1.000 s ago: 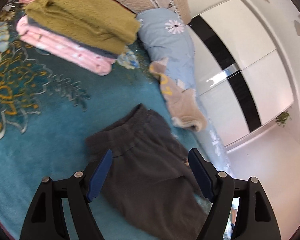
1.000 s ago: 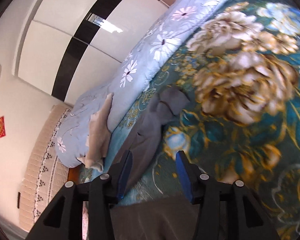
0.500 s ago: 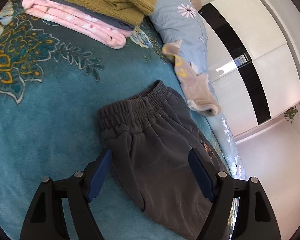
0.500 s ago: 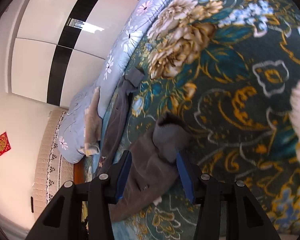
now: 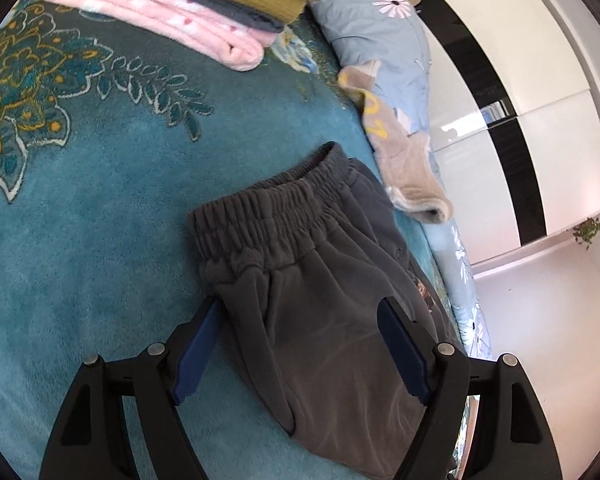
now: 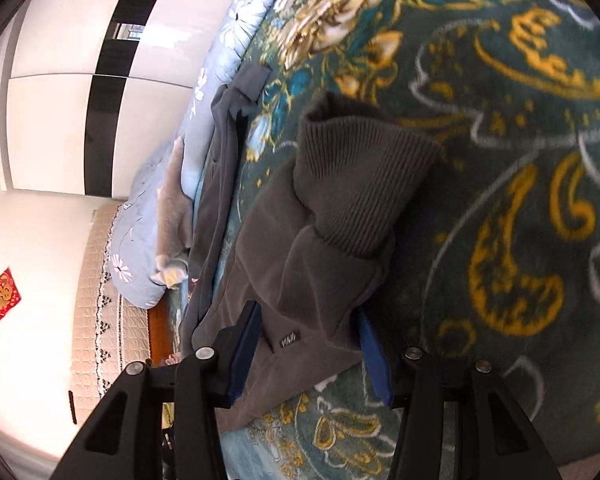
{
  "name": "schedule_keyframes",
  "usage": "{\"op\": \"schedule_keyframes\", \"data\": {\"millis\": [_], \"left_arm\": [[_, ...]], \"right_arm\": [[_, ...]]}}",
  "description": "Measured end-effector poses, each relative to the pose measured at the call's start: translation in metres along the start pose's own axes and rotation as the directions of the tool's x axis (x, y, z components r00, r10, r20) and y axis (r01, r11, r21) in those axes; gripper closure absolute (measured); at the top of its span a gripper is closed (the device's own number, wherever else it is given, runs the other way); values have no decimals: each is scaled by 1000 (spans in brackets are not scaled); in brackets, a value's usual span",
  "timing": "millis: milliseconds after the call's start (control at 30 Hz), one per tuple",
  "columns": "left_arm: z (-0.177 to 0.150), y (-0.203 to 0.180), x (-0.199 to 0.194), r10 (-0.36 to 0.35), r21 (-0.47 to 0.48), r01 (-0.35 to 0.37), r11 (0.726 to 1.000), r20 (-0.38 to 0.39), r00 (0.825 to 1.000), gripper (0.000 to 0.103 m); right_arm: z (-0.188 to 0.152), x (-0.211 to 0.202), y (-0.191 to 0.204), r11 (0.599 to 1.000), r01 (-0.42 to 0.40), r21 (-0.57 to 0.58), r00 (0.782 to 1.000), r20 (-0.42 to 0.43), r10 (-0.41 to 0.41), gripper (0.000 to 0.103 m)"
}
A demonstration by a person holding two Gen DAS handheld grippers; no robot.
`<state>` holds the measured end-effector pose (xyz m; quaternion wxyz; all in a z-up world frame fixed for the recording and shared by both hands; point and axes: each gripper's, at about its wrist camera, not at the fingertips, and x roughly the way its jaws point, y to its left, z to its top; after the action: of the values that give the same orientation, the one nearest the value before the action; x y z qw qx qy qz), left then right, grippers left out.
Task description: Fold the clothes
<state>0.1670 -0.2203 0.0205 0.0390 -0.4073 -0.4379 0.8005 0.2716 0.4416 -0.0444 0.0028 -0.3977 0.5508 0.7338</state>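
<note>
Dark grey sweatpants (image 5: 320, 320) lie flat on the teal floral blanket (image 5: 80, 220), with the elastic waistband (image 5: 260, 216) at the far end. My left gripper (image 5: 300, 312) hangs open just below the waistband, its blue pads either side of the hip, the left pad at the cloth's edge. In the right wrist view the pants leg (image 6: 300, 272) ends in a ribbed cuff (image 6: 360, 176) folded back on itself. My right gripper (image 6: 306, 316) is open and straddles that leg, cloth between its pads, with no squeeze visible.
A stack of folded clothes (image 5: 180, 12) in olive, grey and pink sits at the blanket's far left. A blue floral duvet (image 5: 380, 32) with a beige garment (image 5: 412, 176) on it lines the bed's edge. Another grey garment (image 6: 220, 160) lies along the duvet, with a white wardrobe (image 5: 540, 80) beyond.
The left gripper has sunk closer to the pants near the waistband. The right gripper has swung across the blanket and down onto the cuffed leg, which now lies between its fingers.
</note>
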Motion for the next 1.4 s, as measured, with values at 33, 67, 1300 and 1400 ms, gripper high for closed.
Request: {"op": "schedule_keyframes", "data": {"millis": [33,67,1300,1400], "left_arm": [[0,1,2,1,-11,-1,1000,-4,1000,23],[0,3,3,2,-26,-2,1000,-8,1000,23],[-4,35,-3,-15,-231,22,973,29,999,85],[-5,34,-14,-46,-240,57,969,51,998,88]], "right_arm": [[-3,0,0,1000,-5,3,1000,-6,5,50],[-6,0,0,1000,-8,6,1000,-17,8,50],[-17,-6,23,996,-2,-90,978,205,20,95],[-24,-11,27,995,-15,-100,971,238,38,97]]}}
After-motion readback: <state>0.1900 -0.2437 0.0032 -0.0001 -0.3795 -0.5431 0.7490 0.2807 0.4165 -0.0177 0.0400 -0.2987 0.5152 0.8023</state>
